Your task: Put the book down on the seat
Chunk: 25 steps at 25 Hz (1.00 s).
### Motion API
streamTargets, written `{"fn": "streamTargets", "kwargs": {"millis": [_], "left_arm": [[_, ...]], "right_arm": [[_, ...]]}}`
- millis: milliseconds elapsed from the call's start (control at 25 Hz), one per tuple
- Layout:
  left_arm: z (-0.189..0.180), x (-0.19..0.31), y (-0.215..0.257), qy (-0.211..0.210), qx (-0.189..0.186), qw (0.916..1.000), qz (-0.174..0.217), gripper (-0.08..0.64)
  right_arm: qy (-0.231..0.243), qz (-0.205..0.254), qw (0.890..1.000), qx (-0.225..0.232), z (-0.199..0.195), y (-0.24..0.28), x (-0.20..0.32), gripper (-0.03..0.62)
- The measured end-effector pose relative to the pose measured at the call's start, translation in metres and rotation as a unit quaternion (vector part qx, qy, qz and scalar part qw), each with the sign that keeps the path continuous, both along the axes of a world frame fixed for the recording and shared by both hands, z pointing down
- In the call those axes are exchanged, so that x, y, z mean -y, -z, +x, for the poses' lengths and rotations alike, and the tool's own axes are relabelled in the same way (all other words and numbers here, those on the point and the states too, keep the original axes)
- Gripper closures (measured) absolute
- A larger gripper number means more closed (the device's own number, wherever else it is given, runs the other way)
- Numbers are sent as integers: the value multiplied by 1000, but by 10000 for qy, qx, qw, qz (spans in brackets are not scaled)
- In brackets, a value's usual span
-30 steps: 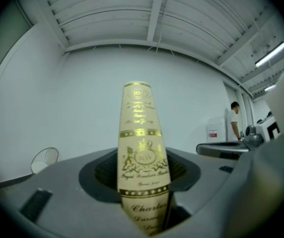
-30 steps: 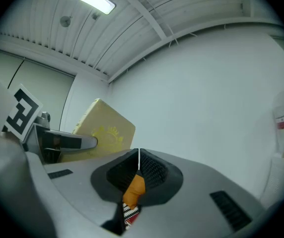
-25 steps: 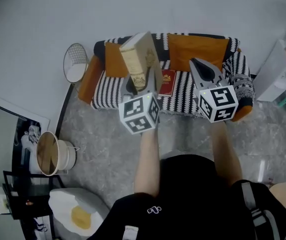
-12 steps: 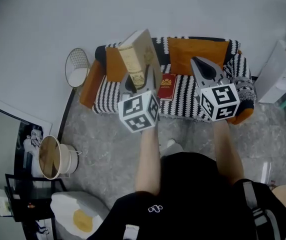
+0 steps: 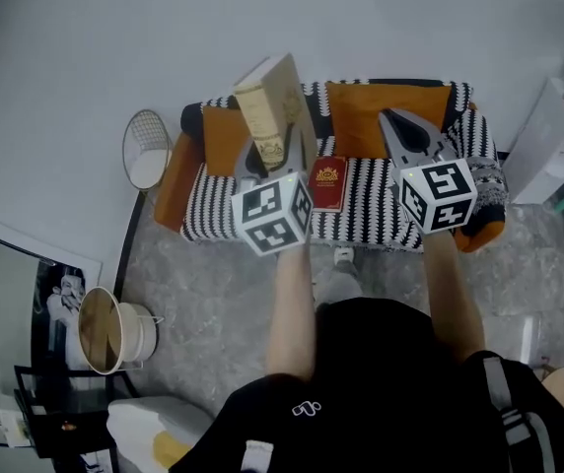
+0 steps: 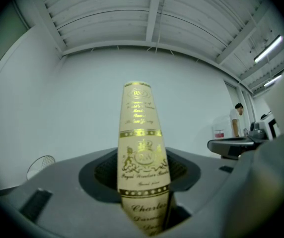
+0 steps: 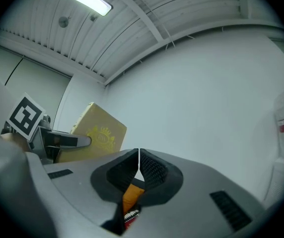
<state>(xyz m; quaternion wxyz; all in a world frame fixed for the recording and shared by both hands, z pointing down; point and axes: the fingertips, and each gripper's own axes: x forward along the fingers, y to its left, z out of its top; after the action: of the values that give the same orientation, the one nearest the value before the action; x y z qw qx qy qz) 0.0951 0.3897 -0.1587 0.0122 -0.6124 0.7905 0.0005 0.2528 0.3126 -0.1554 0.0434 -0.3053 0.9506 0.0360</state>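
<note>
My left gripper (image 5: 270, 156) is shut on a thick cream book with gold print (image 5: 270, 106), held upright above the left half of a small striped sofa (image 5: 361, 200). In the left gripper view the book's spine (image 6: 142, 148) stands between the jaws. My right gripper (image 5: 410, 136) is shut with nothing in it, over the sofa's right half, in front of an orange cushion (image 5: 386, 101). In the right gripper view its fingertips (image 7: 139, 163) meet, and the held book (image 7: 96, 135) shows at left. A red book (image 5: 327, 183) lies on the seat between the two grippers.
A second orange cushion (image 5: 221, 126) leans at the sofa's left end. A wire wastebasket (image 5: 149, 149) stands left of the sofa, a lidded bin (image 5: 105, 328) nearer me on the left. A white cabinet (image 5: 553, 136) stands at right. A grey wall runs behind the sofa.
Both grippers, with the cream book, have moved toward the sofa; the sofa and the red book now sit lower and closer in the head view. Neither grip has changed.
</note>
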Motion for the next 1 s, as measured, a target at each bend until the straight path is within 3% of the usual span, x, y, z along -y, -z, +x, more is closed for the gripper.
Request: {"fn": "streamTargets", "kwargs": {"millis": [200, 600, 1000], "left_arm": [[-40, 42, -20, -75, -168, 9998, -54, 339], [-159, 164, -27, -179, -500, 9985, -144, 339], [-252, 267, -95, -293, -1120, 9913, -634, 339]], "right_arm": [[16, -96, 9998, -189, -45, -17, 37, 574], [67, -187, 9986, -489, -164, -15, 144, 574], [-10, -826, 9922, -930, -251, -75, 238, 574]]}}
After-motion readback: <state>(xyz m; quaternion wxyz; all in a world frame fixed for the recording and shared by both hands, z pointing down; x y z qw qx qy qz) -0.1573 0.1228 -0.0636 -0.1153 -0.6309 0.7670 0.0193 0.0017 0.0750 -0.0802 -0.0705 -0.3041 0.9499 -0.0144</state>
